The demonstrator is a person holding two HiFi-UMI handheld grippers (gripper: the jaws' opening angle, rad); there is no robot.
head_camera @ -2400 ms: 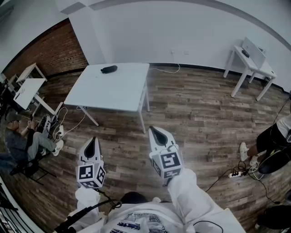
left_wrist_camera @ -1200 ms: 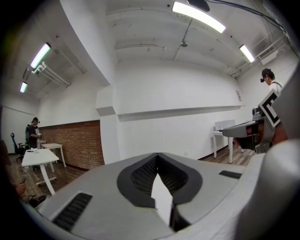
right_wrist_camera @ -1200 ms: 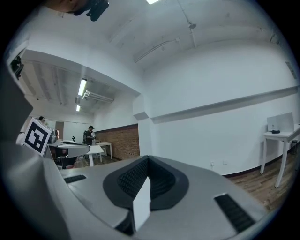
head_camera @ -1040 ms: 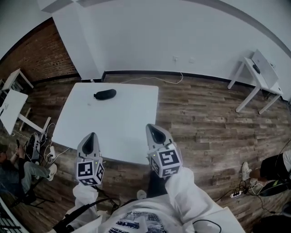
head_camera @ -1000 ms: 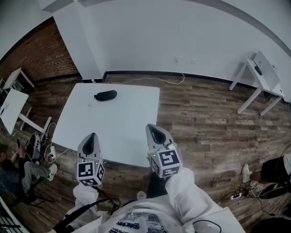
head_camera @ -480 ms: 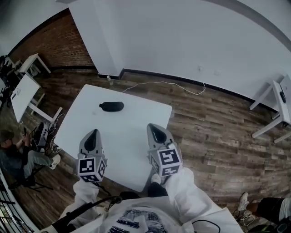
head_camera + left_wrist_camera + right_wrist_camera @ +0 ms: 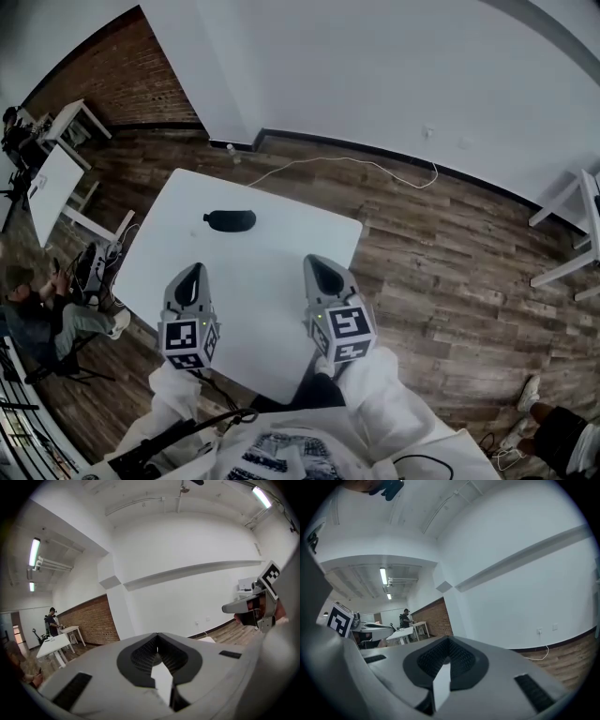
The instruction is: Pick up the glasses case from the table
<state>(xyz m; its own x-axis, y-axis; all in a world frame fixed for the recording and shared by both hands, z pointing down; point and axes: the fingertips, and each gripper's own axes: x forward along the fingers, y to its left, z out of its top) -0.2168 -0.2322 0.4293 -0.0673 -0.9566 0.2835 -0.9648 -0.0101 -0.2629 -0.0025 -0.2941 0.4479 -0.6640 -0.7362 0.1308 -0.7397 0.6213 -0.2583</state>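
Closer now, left gripper and right gripper, jaws clenched and empty, hang over the worktop; glasses case waits untouched, well ahead of them.

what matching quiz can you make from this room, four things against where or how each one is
Things:
1 glasses case
2 left gripper
3 white cable
4 brick wall

Places or states:
a lying on the floor
b shut, holding nothing
c at the room's far left
d lying on the table, on its far side

Pairs: 1-d, 2-b, 3-a, 4-c
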